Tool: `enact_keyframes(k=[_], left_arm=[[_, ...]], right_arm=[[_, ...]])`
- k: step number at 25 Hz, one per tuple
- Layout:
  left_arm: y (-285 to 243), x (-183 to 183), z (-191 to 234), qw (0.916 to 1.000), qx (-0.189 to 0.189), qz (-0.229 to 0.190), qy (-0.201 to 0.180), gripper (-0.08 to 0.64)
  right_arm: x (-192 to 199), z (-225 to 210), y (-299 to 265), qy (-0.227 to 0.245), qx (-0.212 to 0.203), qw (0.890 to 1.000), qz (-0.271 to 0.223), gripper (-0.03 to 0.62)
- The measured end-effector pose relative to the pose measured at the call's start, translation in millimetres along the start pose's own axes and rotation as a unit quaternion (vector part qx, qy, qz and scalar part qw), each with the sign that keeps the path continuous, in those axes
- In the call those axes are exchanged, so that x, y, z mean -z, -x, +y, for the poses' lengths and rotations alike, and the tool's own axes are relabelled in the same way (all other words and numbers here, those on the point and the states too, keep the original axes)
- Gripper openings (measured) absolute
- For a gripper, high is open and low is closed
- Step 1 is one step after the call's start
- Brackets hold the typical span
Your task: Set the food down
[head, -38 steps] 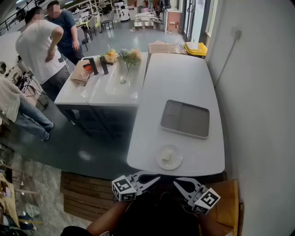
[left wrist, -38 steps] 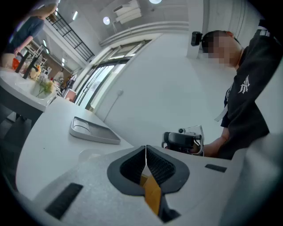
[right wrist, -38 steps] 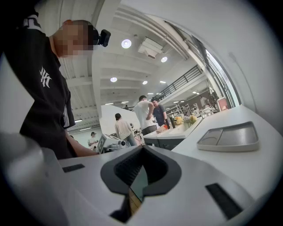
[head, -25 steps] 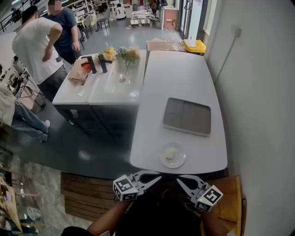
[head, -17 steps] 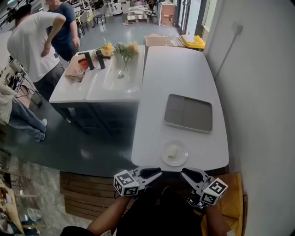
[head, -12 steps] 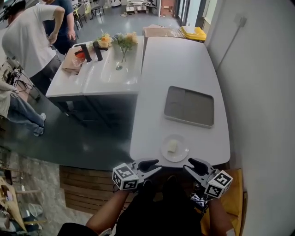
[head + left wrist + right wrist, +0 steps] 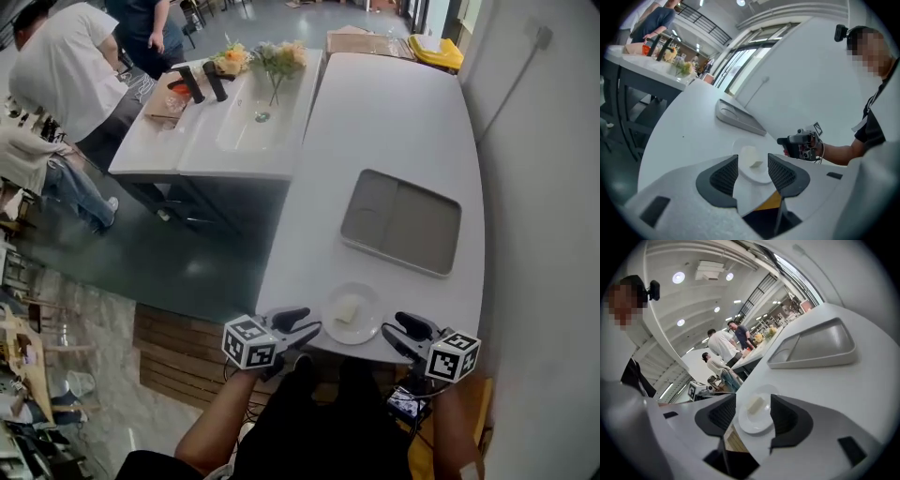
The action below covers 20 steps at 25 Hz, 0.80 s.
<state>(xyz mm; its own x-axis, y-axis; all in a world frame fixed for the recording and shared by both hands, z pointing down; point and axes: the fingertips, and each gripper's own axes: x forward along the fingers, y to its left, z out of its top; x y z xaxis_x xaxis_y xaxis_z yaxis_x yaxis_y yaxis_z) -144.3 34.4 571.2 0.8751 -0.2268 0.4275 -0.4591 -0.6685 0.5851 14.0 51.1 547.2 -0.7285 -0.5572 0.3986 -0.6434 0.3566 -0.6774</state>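
A small white plate holding a pale block of food rests at the near edge of the long white table. My left gripper hovers just left of the plate and my right gripper just right of it, both at the table's edge. Both pairs of jaws are opening, with nothing between them. In the left gripper view the plate and food lie beyond the spread jaws of the left gripper. The right gripper view shows the plate and food just past the right gripper.
A grey two-part tray lies on the table beyond the plate. A second white table at the left carries a vase of flowers and dark bottles. People stand at far left. The wall runs close along the right.
Both grippers have come up to the table's near edge, flanking the plate, and their jaws have spread apart. The plate and food have stayed where they were.
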Motion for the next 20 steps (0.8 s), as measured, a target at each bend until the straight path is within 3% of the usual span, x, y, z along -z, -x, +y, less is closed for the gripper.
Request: enact_keyframes(k=[9,17,20], left_arm=[[-20,14,30,0.9924,-0.09,0.063,0.055,0.172],[-33,26,37,0.9802,-0.063,0.128,0.137,0.17],[-36,29,39,0.9736,-0.049,0.149,0.165,0.131]], right_arm=[[24,-57,-30,-0.064,-0.009,0.985,0.16,0.199],[34,-59,-46,-0.092,-0.013,0.974,0.207,0.175],[35,-55,-50,-0.102,-0.016,0.971,0.215,0.173]])
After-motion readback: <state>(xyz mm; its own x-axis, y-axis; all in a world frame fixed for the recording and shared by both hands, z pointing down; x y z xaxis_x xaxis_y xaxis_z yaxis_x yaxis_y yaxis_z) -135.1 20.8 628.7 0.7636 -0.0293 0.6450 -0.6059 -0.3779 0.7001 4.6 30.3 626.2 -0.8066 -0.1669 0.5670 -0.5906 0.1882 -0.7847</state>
